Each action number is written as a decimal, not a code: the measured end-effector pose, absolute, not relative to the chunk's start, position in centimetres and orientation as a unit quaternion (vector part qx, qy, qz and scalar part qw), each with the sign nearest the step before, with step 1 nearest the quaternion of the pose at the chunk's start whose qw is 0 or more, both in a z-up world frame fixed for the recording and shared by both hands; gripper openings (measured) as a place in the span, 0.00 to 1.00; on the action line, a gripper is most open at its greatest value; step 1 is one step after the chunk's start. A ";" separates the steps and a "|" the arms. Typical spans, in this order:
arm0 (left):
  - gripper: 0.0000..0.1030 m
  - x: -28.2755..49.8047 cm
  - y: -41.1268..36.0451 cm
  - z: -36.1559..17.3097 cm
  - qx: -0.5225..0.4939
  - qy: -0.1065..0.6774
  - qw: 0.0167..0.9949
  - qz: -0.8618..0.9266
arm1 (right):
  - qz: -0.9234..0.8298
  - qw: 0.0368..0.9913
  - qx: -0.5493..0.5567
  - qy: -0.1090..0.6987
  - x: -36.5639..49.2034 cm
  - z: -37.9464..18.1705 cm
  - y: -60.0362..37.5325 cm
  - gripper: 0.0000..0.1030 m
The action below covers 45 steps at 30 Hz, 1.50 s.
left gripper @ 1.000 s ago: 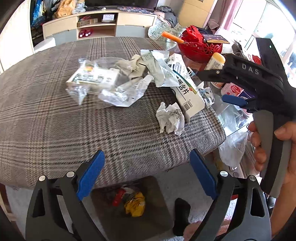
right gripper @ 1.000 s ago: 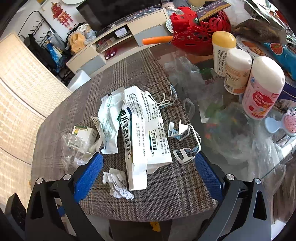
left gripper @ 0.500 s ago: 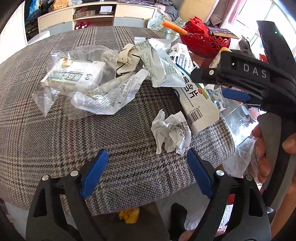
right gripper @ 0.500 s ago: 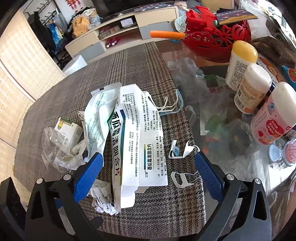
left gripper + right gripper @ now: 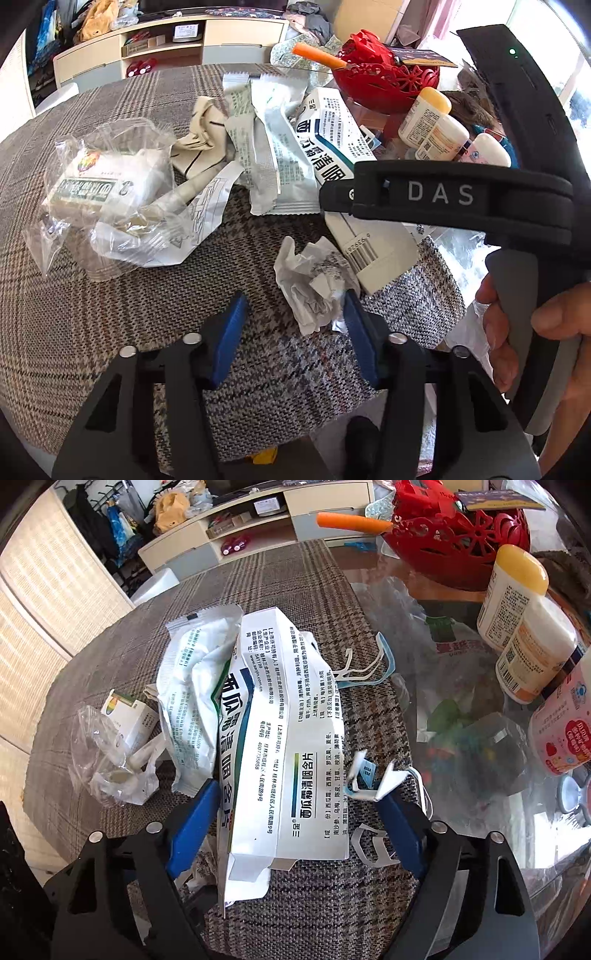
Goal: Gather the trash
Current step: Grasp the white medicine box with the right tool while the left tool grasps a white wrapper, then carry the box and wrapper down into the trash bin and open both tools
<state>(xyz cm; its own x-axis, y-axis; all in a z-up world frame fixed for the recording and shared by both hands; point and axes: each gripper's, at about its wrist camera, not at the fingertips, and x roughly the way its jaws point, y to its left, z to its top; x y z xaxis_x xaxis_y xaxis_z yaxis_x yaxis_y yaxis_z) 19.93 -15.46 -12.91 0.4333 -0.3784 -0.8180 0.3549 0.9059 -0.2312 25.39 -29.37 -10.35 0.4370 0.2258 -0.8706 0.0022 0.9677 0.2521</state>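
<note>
A crumpled white paper ball (image 5: 317,284) lies near the front edge of the plaid cloth (image 5: 110,295). My left gripper (image 5: 293,332) is low over it with its jaws closing. The ball's lower end is between the pads, the right pad touches it, and the left pad stands apart. A flattened white medicine box (image 5: 284,757) with printed text lies lengthwise between the pads of my right gripper (image 5: 295,827). Those jaws are closing too, and neither pad presses on the box. Torn white plastic strips (image 5: 373,782) lie against the right pad.
A clear bag holding a small box (image 5: 99,184) and white wrappers (image 5: 269,147) lie further back on the cloth. A red basket (image 5: 384,85) and several bottles (image 5: 517,590) stand on the glass tabletop (image 5: 461,709) to the right. A hand (image 5: 517,325) grips the right gripper's handle.
Both grippers sank toward the table and their jaws narrowed. The paper ball now reaches between the left pads, and the box lies between the right pads.
</note>
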 end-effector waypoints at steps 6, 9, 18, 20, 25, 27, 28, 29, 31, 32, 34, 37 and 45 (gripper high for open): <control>0.13 19.6 -16.0 -12.8 -0.014 0.486 0.838 -0.246 | 0.078 0.838 0.115 0.528 24.8 -9.8 -29.5 0.62; 0.09 19.5 -16.1 -12.8 -0.016 0.483 0.839 -0.251 | 0.080 0.839 0.118 0.525 24.3 -9.5 -29.6 0.59; 0.06 18.1 -15.1 -12.1 -0.014 0.467 0.845 -0.260 | 0.088 0.854 0.120 0.499 23.5 -7.4 -30.3 0.58; 0.05 17.6 -15.0 -11.5 -0.010 0.460 0.849 -0.260 | 0.091 0.856 0.121 0.494 23.3 -6.9 -30.3 0.58; 0.05 16.7 -14.0 -10.3 -0.010 0.452 0.856 -0.251 | 0.102 0.861 0.128 0.481 22.4 -5.6 -30.6 0.58; 0.05 16.3 -13.3 -9.7 -0.011 0.450 0.860 -0.242 | 0.107 0.864 0.131 0.474 22.0 -5.0 -30.6 0.58; 0.05 16.0 -12.9 -9.4 -0.011 0.449 0.861 -0.238 | 0.108 0.866 0.131 0.469 21.7 -4.6 -30.6 0.58; 0.05 15.9 -12.8 -9.3 -0.010 0.449 0.862 -0.235 | 0.110 0.868 0.132 0.467 21.5 -4.4 -30.6 0.58; 0.05 15.4 -12.4 -8.9 -0.006 0.447 0.864 -0.231 | 0.115 0.869 0.138 0.461 21.1 -3.9 -30.5 0.58; 0.05 15.0 -12.1 -8.6 -0.004 0.444 0.866 -0.229 | 0.117 0.869 0.141 0.459 20.9 -3.7 -30.5 0.58; 0.05 14.4 -11.6 -8.1 -0.002 0.440 0.869 -0.227 | 0.120 0.871 0.139 0.455 20.3 -3.3 -30.2 0.58; 0.05 13.0 -10.7 -7.2 0.000 0.430 0.876 -0.220 | 0.128 0.874 0.139 0.447 19.1 -2.4 -29.7 0.58; 0.05 7.3 -7.6 -6.1 -0.006 0.418 0.886 -0.198 | 0.154 0.881 0.146 0.423 12.2 -1.4 -27.6 0.58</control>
